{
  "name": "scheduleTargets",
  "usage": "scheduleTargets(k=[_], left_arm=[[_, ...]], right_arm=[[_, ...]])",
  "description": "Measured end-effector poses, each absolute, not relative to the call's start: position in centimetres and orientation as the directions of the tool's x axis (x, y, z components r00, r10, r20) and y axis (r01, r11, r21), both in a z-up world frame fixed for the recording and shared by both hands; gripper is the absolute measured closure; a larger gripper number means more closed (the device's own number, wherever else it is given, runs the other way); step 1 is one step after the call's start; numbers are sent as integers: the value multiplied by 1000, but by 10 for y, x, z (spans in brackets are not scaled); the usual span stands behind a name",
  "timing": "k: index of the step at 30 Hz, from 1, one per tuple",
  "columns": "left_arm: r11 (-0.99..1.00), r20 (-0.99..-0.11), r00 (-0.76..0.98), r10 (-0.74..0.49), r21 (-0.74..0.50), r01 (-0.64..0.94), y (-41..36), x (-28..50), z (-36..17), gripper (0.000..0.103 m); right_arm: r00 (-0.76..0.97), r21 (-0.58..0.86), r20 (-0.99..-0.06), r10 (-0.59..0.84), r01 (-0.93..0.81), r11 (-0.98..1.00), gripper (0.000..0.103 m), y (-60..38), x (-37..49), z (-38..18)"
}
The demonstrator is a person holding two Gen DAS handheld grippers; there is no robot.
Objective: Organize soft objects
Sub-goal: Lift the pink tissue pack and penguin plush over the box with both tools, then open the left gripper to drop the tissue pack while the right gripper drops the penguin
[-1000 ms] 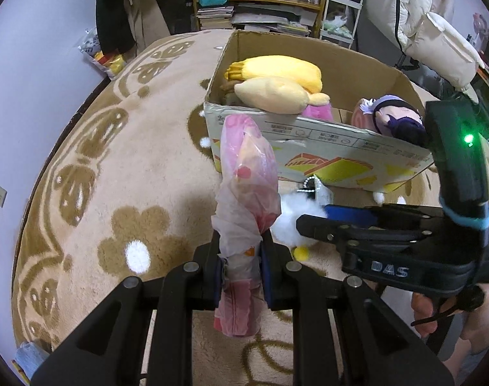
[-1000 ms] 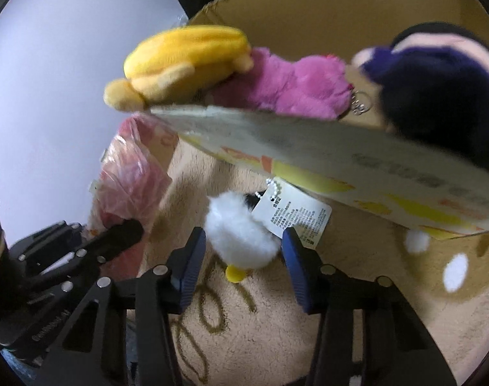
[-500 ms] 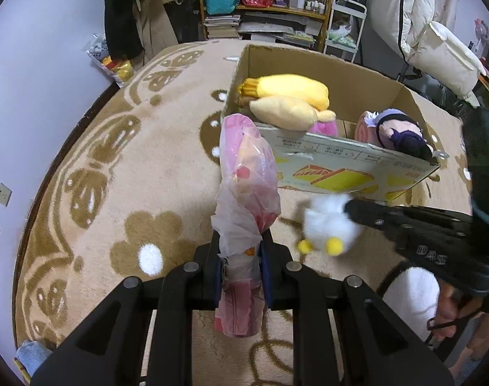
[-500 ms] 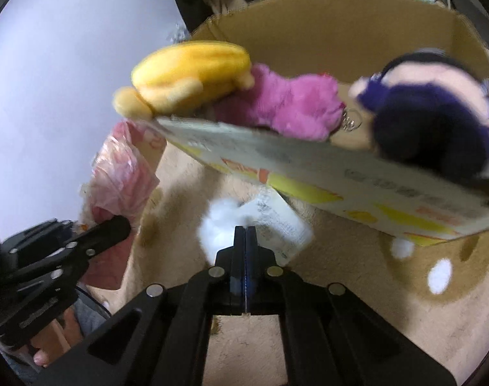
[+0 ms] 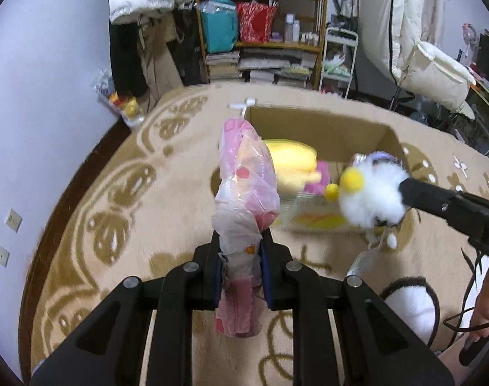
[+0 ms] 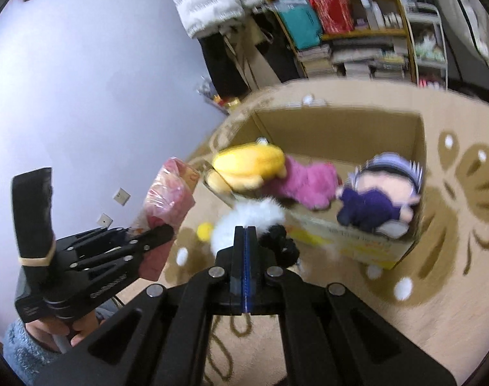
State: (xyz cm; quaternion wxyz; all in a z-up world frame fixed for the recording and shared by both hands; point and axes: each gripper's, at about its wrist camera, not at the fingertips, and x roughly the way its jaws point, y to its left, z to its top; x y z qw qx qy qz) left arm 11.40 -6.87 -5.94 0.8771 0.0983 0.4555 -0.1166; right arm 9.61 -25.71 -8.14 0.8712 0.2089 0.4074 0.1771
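Three soft toys sit in one box [image 6: 337,128] ahead of the grippers: one yellow toy [image 6: 247,162], one pink toy [image 6: 309,181], one purple doll [image 6: 378,199]. One white fluffy toy [image 5: 370,193] and one pink bag [image 5: 244,193] are held up.

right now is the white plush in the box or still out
Out. The right gripper holds the white plush in the air at the near wall of the box, not yet inside.

My left tool [image 5: 240,267] is clamped on a pink plastic-wrapped bundle [image 5: 244,193] that sticks up toward 12 o'clock. My right tool [image 6: 244,244] reaches in from 3 o'clock in the left view, pinched tight on a white fluffy toy [image 5: 371,193]. My left hand [image 6: 67,331] grips its handle.
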Motion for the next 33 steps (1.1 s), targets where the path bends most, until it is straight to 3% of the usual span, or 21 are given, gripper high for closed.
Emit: scheduleTargets(k=[7,10,17,33], left_arm=[[936,-764,629,-143,102,337,-86,133,-35,85],[933,-739,645,-194,63,353,-90,146,-25,85],[914,-719,667,-195,114,390,-114,176,-17,85],[875,-766,588,-260,71,479,-154,189,-50,81]], right_arm=[[693,471,-570,442,-165,866,102,-265,95,-40],[711,423,-585,389,-141,895,102,-270,100,-28],[739,366,-584,335,-128,922,102,-277,121,-16],[658,364,-695,291,-27,931,102,-298,149,-69]])
